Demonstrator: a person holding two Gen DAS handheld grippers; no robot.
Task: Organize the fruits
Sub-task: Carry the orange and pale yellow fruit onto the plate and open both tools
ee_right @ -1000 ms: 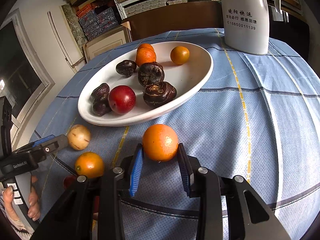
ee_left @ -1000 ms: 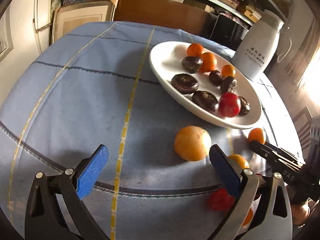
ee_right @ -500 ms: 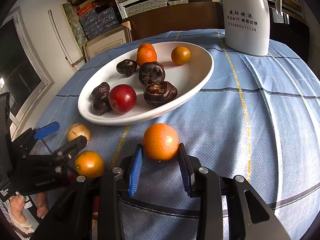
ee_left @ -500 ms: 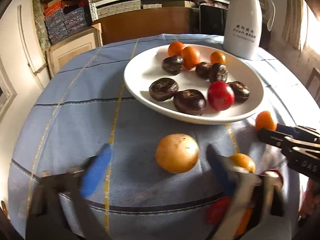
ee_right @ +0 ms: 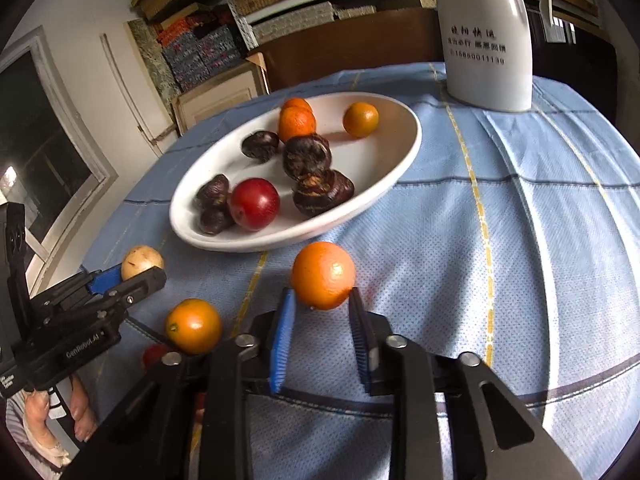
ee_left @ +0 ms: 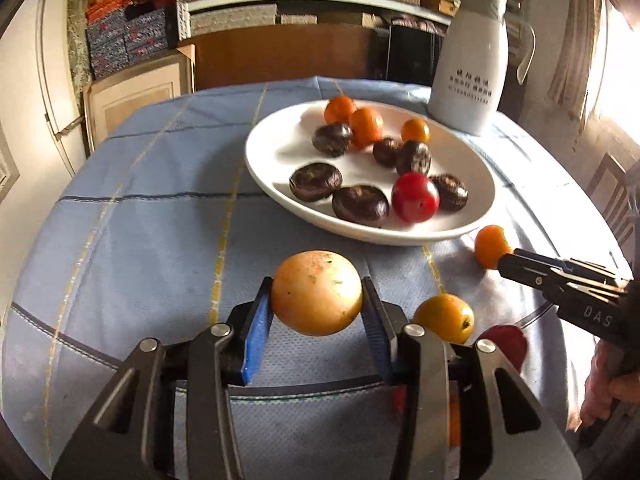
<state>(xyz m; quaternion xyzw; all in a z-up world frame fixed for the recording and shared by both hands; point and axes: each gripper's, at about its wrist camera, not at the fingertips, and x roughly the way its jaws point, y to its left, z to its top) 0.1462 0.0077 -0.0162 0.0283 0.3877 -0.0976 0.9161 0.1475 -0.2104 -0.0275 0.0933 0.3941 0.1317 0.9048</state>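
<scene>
Both hands are loaded up right now. The left gripper (ee_left: 317, 312) has just been closing, and in its own view the blue pads sit against both sides of a big yellow fruit (ee_left: 316, 293), so it's pinching that one. The right gripper (ee_right: 322, 322) is squeezed in on an orange (ee_right: 323, 275), with the fruit perched between the very tips of its pads.

Progress-wise I'd say we're somewhere past the middle. Two fruits are in hand but neither is over the plate yet, and there are leftovers on the blue tablecloth (ee_left: 132, 240). Just to the right of the left gripper's fingers sits a small orange (ee_left: 444, 318), and right beside that a red fruit (ee_left: 505, 345) half hidden behind the tool. There might be another bit of orange tucked under the gripper body, can't really tell. So at least two more pickups after these two get dropped off, by my count.

Straight ahead of both grippers is the white plate (ee_left: 276, 152), the only dish here. Nearest on it are a red fruit and a bunch of dark brown wrinkly ones (I count about six, some overlap). Toward the far rim there are three little oranges. Plenty of bare plate on the left side for the incoming stuff.

Beyond the plate, off to the right, stands a white jug (ee_left: 470, 60) that isn't part of the job.
</scene>
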